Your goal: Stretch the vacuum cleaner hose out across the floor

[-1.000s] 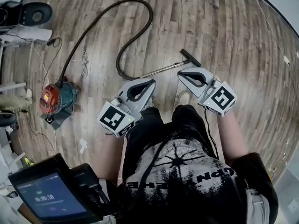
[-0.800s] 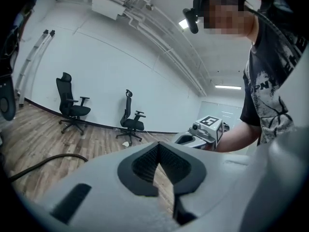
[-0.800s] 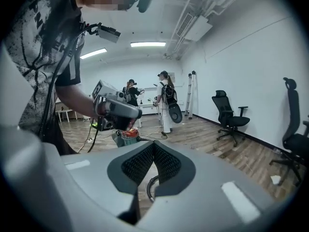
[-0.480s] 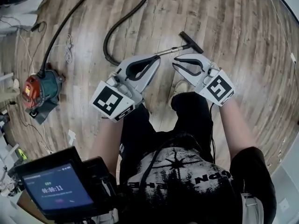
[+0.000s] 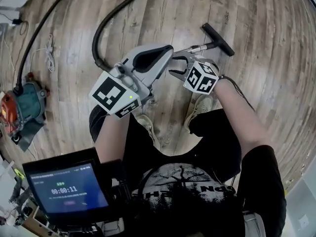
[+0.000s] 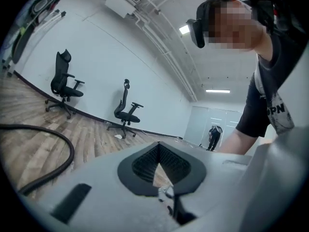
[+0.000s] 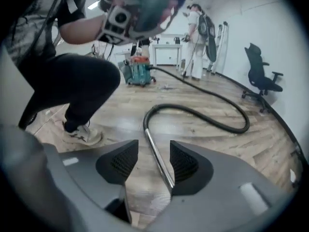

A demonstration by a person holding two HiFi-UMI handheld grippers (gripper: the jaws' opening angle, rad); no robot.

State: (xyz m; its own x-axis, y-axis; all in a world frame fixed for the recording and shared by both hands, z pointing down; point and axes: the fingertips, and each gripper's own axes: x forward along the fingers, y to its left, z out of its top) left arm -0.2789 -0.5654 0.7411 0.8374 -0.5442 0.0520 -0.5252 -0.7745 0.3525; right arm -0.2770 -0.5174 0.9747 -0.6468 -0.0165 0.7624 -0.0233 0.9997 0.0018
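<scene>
Spread apart, having just been opening: right grey two-jaw gripper (image 7: 153, 146) (image 5: 177, 67), tilted down at the pale wood-plank floor (image 5: 256, 58). In the gap between its dark ribbed pads, a thin chrome wand tube (image 7: 157, 158) (image 5: 200, 47), close along the pad on the right of the right gripper view; no squeeze on it visible, and actual contact impossible to judge. Pressed fully together, with nothing pinched: left grey two-jaw gripper (image 6: 158, 149) (image 5: 167, 52), held about level, just beside the right one and above the hidden near end of the tube. At the tube's far end in the head view, a black T-shaped floor nozzle (image 5: 217, 32), flat on the boards. Joined to the tube's other end, the long black vacuum hose (image 7: 193, 111) (image 5: 97, 38) (image 6: 71, 151), not straight but lying in a wide loop on the floor, then running back to the teal-and-red canister vacuum body (image 7: 140, 74) (image 5: 22, 105), well apart from both grippers at the left edge of the head view. Against the white far wall in the left gripper view, two black office chairs (image 6: 63, 81).
</scene>
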